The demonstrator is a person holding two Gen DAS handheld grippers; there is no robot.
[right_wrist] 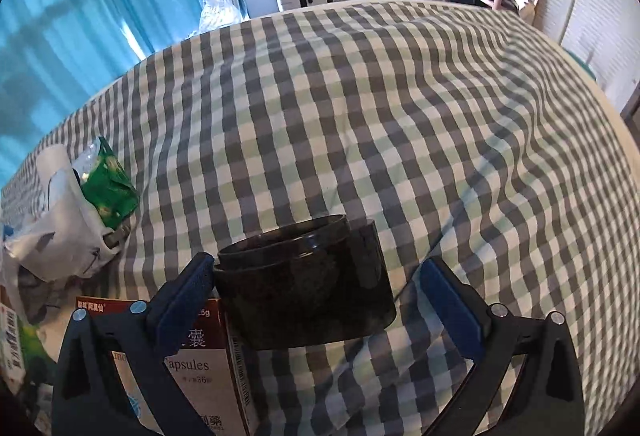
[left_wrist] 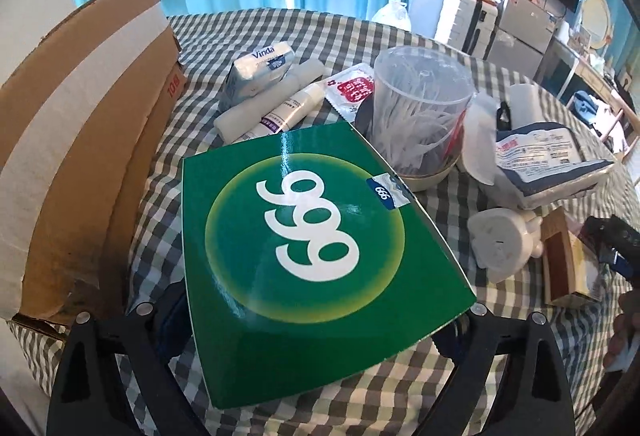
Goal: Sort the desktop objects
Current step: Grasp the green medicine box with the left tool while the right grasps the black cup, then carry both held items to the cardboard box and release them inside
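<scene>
The green box (left_wrist: 316, 236) sits between the fingers of the left hand-held gripper (left_wrist: 316, 320), its near end tipped up off the checked surface (left_wrist: 400, 388); the fingers reach both side edges, so it looks clamped across its width, a grip that suits a broad, light carton about to be carried off. Just beyond the box stands a clear tub (left_wrist: 420, 108) of white sticks, left of that a tube (left_wrist: 288, 112), a white roll (left_wrist: 268, 96) and a Vinda pack (left_wrist: 260, 70), and a red sachet (left_wrist: 352, 88) lies by the tub. Left of the box a cardboard carton (left_wrist: 80, 140) stands with its flap up, probably the bin for sorting. Right of the box are a blue-white pack (left_wrist: 548, 164) and a white plug (left_wrist: 500, 240). The right hand-held gripper (right_wrist: 316, 300) is spread wide around a dark jar (right_wrist: 304, 284); one pad (right_wrist: 184, 300) touches it, the other stands clear, so it is not gripped. A capsule box (right_wrist: 192, 364) lies just left of the jar.
</scene>
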